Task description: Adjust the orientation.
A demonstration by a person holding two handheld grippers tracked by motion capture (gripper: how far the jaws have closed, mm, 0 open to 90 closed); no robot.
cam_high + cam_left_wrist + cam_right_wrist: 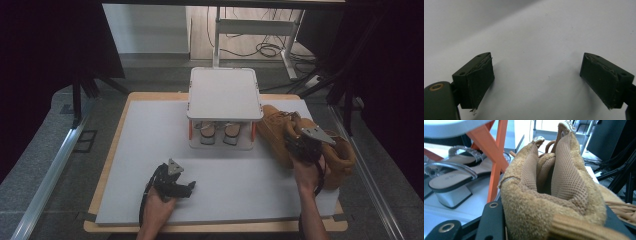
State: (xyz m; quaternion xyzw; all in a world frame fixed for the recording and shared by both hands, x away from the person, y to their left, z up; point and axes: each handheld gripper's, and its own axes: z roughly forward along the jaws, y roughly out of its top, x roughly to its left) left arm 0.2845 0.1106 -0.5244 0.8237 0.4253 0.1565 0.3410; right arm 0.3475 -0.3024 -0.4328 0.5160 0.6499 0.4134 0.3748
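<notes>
While its pads stay hidden behind suede, right tool (304, 146) clamped on tan boot (549, 195); left tool (536, 82) wide, empty.

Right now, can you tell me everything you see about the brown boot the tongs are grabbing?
The tan suede boot is an ankle-high lace-up with a fuzzy outside, a woven mesh lining and a padded collar. It stands on the white table at the right, just beside the small shoe rack that holds silver sandals, with a second matching boot next to it. The right tongs squeeze its collar from both sides, so the opening is pinched narrow. Its laces trail off to one side.
</notes>
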